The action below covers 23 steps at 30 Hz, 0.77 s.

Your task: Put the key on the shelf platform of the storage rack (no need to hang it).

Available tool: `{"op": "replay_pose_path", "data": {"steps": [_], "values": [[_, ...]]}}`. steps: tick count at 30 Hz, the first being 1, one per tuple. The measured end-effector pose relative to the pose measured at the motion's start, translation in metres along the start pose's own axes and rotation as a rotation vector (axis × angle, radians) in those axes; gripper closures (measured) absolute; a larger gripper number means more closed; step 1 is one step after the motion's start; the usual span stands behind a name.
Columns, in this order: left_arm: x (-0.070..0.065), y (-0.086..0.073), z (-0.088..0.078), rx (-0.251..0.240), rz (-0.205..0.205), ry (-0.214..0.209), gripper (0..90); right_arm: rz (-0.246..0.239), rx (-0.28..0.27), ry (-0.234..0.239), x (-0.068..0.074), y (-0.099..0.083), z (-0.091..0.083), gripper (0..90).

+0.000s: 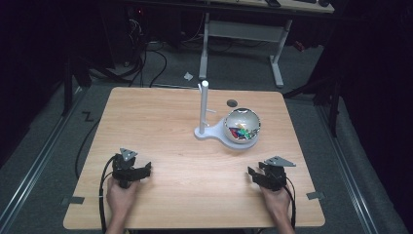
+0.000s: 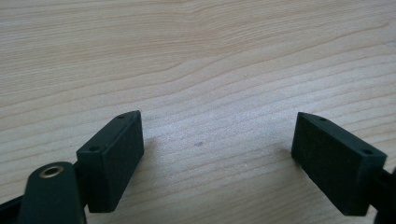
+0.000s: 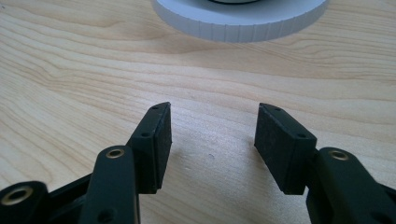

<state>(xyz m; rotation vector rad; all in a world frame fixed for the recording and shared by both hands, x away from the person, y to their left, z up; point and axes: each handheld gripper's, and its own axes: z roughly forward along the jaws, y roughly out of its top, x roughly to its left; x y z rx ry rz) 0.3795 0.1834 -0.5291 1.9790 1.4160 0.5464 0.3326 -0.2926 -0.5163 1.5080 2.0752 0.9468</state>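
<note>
Two grippers: both low over the near edge of the table [image 1: 160, 112], well apart from each other.
Table: pale wood, bare between the hands.
Stand: white base [image 1: 214, 132] with an upright post, toward the far right of the table.
Bowl: shiny bowl [image 1: 242, 125] sits on that base, small coloured bits inside.
Left gripper [image 1: 141, 170]: jaws spread wide, nothing between them, only wood.
Right gripper [image 1: 257, 176]: jaws partly apart, holding nothing; the base lies ahead of it.

The small coloured pieces [image 1: 239, 131] inside the shiny bowl [image 1: 253, 118] are too small to tell.
</note>
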Motion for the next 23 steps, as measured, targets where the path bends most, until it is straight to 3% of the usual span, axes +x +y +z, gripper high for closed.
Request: {"op": "replay_pose_path", "data": {"steps": [11, 23], "values": [[0.0, -0.0001, -0.0001, 0.0, 0.0, 0.0, 17.2, -0.051, 0.031, -0.06, 0.0012, 0.001, 0.0038, 42.5], [-0.0001, -0.0002, -0.0001, 0.0, 0.0, 0.0, 17.2, -0.052, 0.036, -0.056, -0.0006, 0.0025, 0.0053, 39.4]]}}
